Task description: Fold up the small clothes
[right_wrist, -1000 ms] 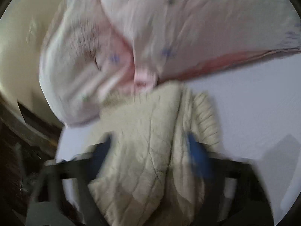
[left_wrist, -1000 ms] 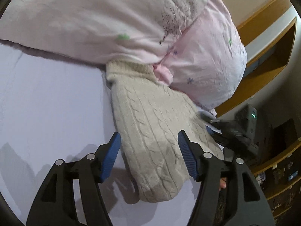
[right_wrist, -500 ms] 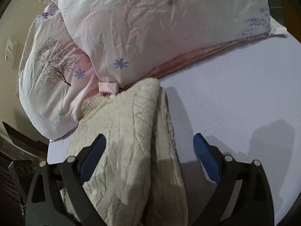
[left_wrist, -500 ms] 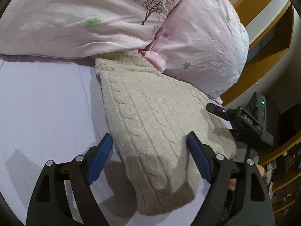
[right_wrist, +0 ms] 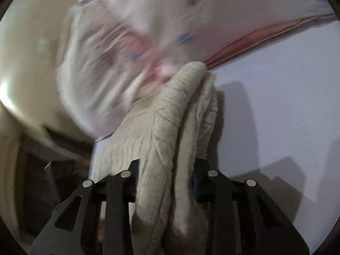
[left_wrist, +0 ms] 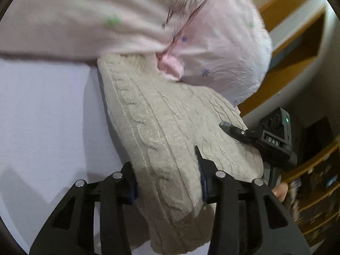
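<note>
Two grippers, left gripper [left_wrist: 167, 180] and right gripper [right_wrist: 164, 180], pinch folded sweater [left_wrist: 170, 127] beside pillow [left_wrist: 223, 59]; thick knit may slip, fold opens.

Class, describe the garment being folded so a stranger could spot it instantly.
Find the pale lilac bed sheet below the pink floral pillows. Against them lies the folded sweater, gripped by both hand-held grippers. It alone is cream, thick and cable-knit.

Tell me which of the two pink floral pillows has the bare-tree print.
The pink floral pillow nearer the bed's edge, above the folded cream cable-knit sweater. Dark branches mark its corner; the long pillow shows only small flowers.
</note>
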The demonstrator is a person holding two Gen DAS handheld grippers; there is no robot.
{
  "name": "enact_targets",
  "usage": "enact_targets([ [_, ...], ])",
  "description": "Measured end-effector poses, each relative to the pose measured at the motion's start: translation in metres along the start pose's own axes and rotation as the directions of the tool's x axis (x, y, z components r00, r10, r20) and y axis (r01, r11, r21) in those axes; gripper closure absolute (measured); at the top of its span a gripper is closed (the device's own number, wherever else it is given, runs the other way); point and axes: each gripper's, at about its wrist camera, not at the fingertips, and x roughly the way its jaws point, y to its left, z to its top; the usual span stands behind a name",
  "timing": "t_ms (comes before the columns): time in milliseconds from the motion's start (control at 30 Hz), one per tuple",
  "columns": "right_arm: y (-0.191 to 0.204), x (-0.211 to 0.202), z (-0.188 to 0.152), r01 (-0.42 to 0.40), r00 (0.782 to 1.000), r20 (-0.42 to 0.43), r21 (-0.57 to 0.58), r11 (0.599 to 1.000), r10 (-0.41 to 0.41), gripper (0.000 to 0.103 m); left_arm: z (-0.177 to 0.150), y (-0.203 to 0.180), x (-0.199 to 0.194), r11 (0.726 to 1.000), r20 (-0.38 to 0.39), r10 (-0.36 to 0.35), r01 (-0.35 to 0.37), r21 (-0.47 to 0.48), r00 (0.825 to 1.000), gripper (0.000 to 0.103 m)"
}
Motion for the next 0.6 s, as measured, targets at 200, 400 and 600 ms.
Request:
enact_targets([
  [200, 0.042, -0.003, -0.039, 0.166, 0.986, 0.028, -0.154, 0.974, -0.164, 0.033, -0.026, 0.025, -0.065, 0.974, 0.010, 0.196, -0.196, 0.114, 0.980, 0.045],
  [400, 0.077, -0.026, -0.091, 0.120, 0.992, 0.060, -0.271, 0.955, -0.108, 0.038, -0.044, -0.019, -0.113, 0.958, 0.217, 0.152, -0.198, 0.210, 0.964, 0.032],
  [600, 0.037, -0.023, -0.112, 0.224, 0.974, 0.067, -0.135, 0.965, -0.217, 0.095, -0.061, -0.035, -0.065, 0.942, 0.087, 0.167, -0.184, 0.282, 0.982, 0.043],
])
